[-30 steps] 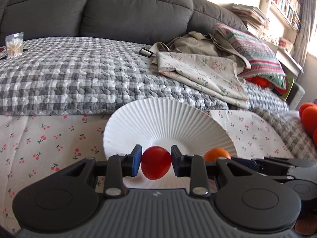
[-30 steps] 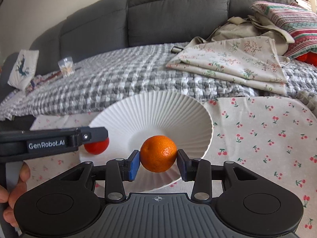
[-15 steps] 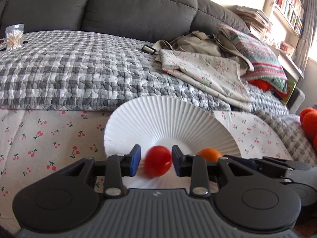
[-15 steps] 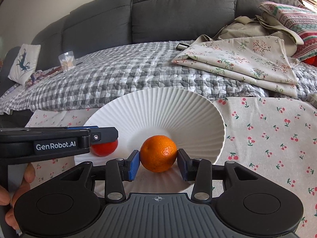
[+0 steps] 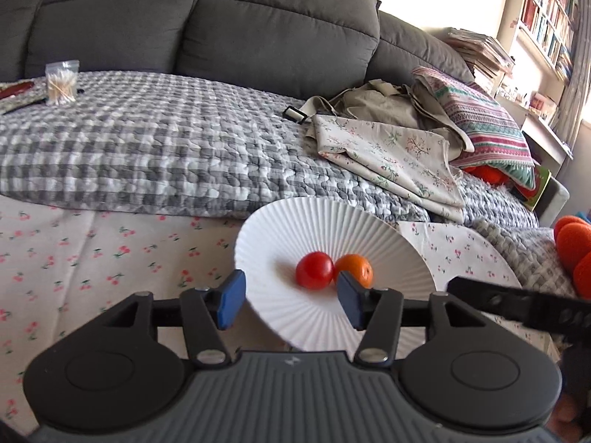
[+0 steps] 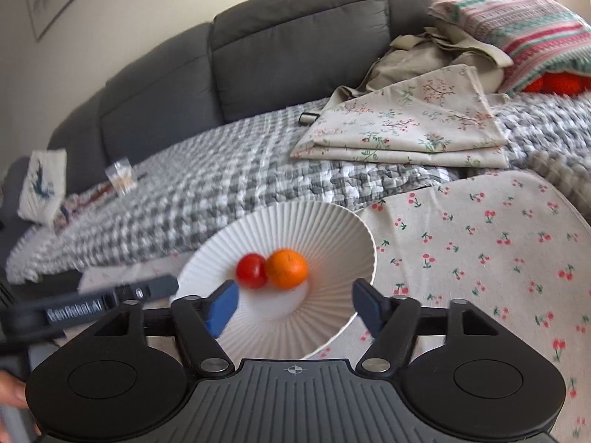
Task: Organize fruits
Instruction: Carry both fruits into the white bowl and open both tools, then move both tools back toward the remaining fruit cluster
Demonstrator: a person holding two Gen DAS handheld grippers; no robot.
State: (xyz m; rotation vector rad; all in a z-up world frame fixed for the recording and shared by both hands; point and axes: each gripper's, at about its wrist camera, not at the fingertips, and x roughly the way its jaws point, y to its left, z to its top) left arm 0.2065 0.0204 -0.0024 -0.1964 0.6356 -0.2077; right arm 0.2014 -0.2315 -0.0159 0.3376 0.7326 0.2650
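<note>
A red tomato (image 5: pixel 314 270) and an orange (image 5: pixel 355 269) lie side by side, touching, in a white ribbed plate (image 5: pixel 295 221) on the cherry-print cloth. The right wrist view shows them too: tomato (image 6: pixel 251 270), orange (image 6: pixel 287 268), plate (image 6: pixel 332 229). My left gripper (image 5: pixel 290 303) is open and empty, just in front of and above the plate's near rim. My right gripper (image 6: pixel 295 308) is open and empty, pulled back over the plate's near edge. The left gripper's body (image 6: pixel 92 304) shows at the left in the right wrist view.
A grey checked quilt (image 5: pixel 147 147) covers the sofa seat behind the plate. Folded floral cloth (image 5: pixel 388 155) and a striped pillow (image 5: pixel 480 125) lie at the right. A bag of cotton swabs (image 5: pixel 62 82) sits far left. Orange fuzzy balls (image 5: pixel 572 243) are at the right edge.
Both grippers opened and let go: the tomato and the orange now rest in the plate. Both grippers drew back and up from the fruit.
</note>
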